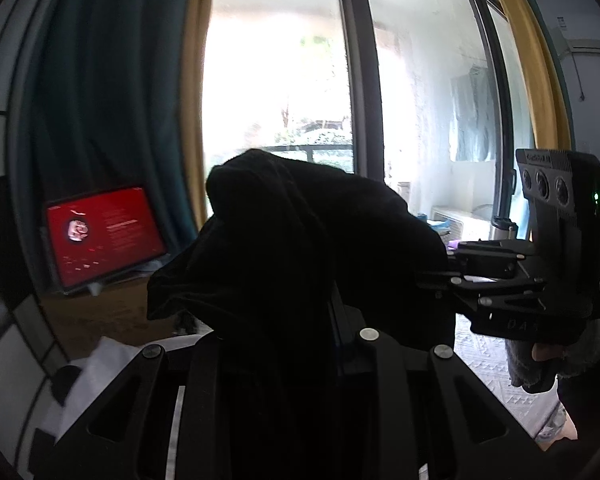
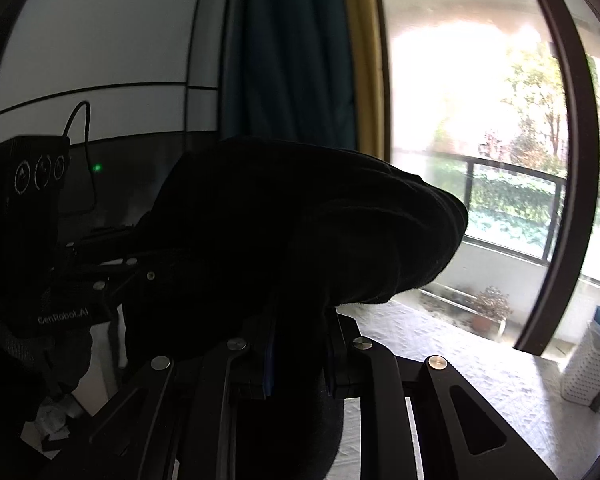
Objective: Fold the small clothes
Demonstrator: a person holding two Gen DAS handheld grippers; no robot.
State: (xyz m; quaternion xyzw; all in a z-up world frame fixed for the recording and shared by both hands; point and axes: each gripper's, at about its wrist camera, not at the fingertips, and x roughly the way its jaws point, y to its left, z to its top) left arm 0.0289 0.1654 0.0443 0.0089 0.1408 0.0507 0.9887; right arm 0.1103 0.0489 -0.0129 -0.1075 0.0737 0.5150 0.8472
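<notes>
A black garment (image 1: pixel 300 232) hangs bunched in the air between both grippers, in front of a bright window. In the left wrist view it drapes over my left gripper (image 1: pixel 324 316) and hides the fingertips, which are shut on the cloth. At the right of that view my right gripper (image 1: pixel 440 276), held by a gloved hand (image 1: pixel 540 364), reaches sideways into the same cloth. The right wrist view shows the garment (image 2: pixel 300 220) heaped over my right gripper (image 2: pixel 300 344), pinched between its narrow fingers. My left gripper (image 2: pixel 140 264) grips the cloth's left side.
A tablet with a red screen (image 1: pixel 104 236) leans on a cardboard box (image 1: pixel 100 316) at the left. A teal curtain (image 2: pixel 292 52) hangs beside the sliding glass door (image 2: pixel 560 160). A white laundry basket (image 2: pixel 584 368) stands at the right, on a pale patterned surface (image 2: pixel 460 360).
</notes>
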